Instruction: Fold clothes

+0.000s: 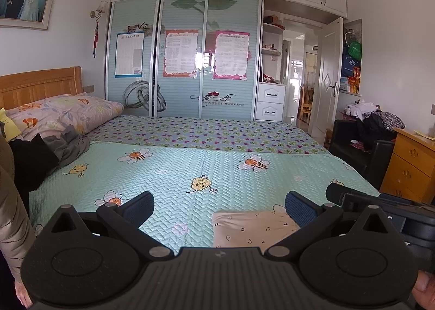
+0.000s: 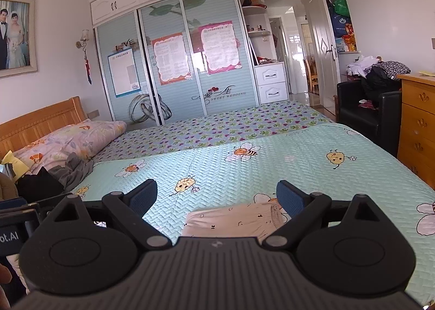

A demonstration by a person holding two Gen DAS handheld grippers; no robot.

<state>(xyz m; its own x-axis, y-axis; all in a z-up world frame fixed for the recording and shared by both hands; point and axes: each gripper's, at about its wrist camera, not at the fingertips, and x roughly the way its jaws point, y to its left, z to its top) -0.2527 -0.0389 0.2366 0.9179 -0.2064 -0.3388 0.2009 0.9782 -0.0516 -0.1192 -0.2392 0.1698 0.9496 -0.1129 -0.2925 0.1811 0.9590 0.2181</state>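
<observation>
The bed (image 1: 190, 174) fills most of what I see, its mint quilt (image 2: 272, 174) with bees spread flat in front of me and a second cover with hearts (image 1: 217, 133) lying behind it toward the wardrobe (image 1: 185, 57). The quilt is bare across its middle and far side, so there is open cloth ahead of both my claws. To my right the quilt's edge runs close to a wooden dresser (image 2: 418, 119) and a black armchair (image 2: 364, 117) heaped with clothes; to my left the wooden headboard (image 1: 40, 84) and a flowered pillow (image 1: 62, 114) close that end.

Against the pillow lies a loose heap of dark clothes (image 1: 54, 149), grey over black, well apart from both claws.

The folded cloth (image 1: 252, 231), cream with small printed faces, lies flat on the quilt near its close edge. In my left view it sits low between my fingers, nearer the right one, whose pad overlaps its far corner. In my right view the same folded cloth (image 2: 233, 221) lies just below and between the fingers, again closer to the right-hand pad, its gathered band turned that way.

My left claw (image 1: 219, 208) is spread wide and grips nothing; I cannot tell whether it touches the cloth. My right claw (image 2: 217, 197) is equally wide apart and empty, and it shows at the right edge of my left view, just beside the left one.
</observation>
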